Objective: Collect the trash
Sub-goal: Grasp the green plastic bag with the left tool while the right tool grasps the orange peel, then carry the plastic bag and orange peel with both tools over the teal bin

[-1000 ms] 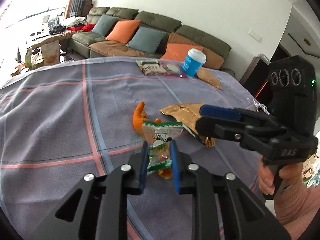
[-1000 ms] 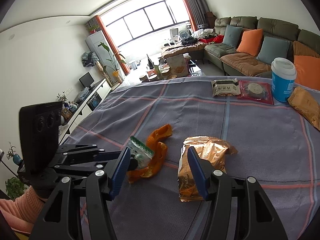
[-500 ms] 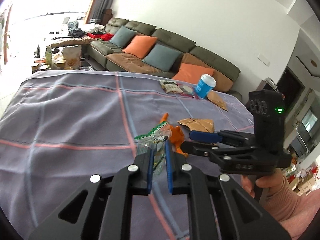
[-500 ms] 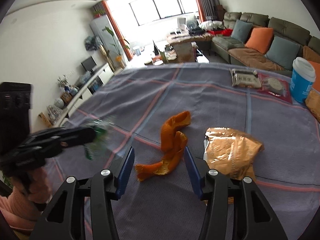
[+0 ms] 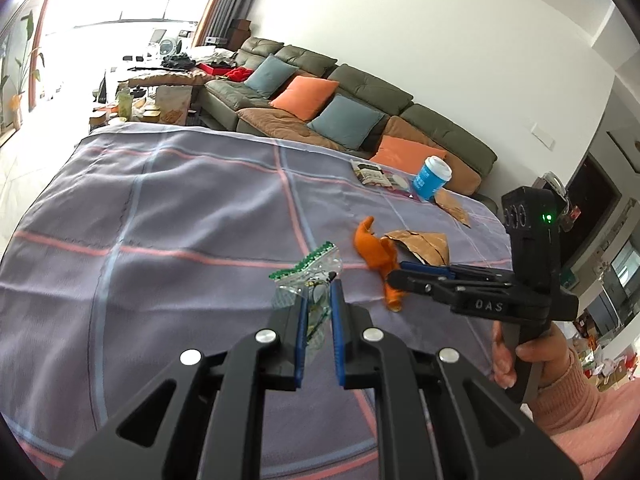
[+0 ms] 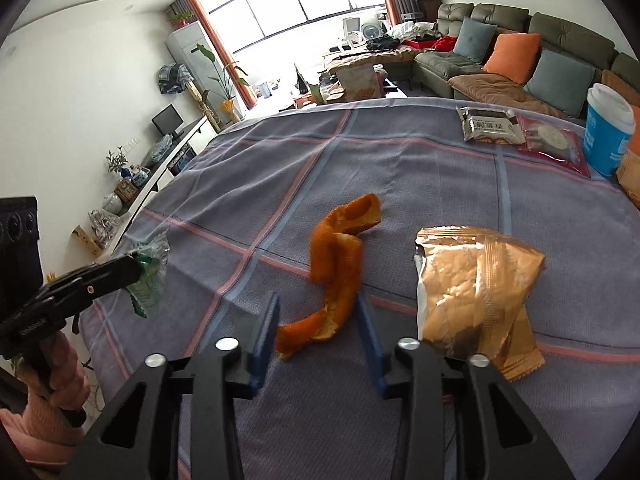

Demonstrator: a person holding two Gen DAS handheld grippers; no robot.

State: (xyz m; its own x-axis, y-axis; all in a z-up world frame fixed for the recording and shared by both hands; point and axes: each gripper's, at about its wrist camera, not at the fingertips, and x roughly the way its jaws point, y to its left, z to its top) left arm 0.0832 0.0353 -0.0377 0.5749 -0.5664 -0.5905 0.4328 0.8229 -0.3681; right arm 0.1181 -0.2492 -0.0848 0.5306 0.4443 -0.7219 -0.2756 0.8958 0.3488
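Note:
A clear wrapper with a green edge point(image 5: 310, 270) hangs just above the cloth, and my left gripper point(image 5: 318, 300) is shut on its lower part. In the right wrist view that gripper point(image 6: 136, 268) and the wrapper point(image 6: 150, 280) sit at the left edge. A curled orange peel point(image 6: 340, 264) lies on the checked tablecloth point(image 6: 280, 168). My right gripper point(image 6: 318, 304) straddles the peel's lower half and its jaws are closing, with a gap still showing beside the left pad. Just right of the peel lies a crumpled gold snack bag point(image 6: 472, 280).
At the far right of the table stand a blue paper cup point(image 6: 608, 136), a grey snack packet point(image 6: 490, 126), a red-backed packet point(image 6: 552, 144) and a brown wrapper point(image 5: 454, 210). A sofa with cushions point(image 5: 360, 92) runs behind the table. A hand in a pink sleeve point(image 5: 560, 364) holds the right gripper.
The left gripper has carried the green-edged wrapper up and left, away from the peel. The right gripper has shifted from the gold bag to the peel, and its jaws have narrowed.

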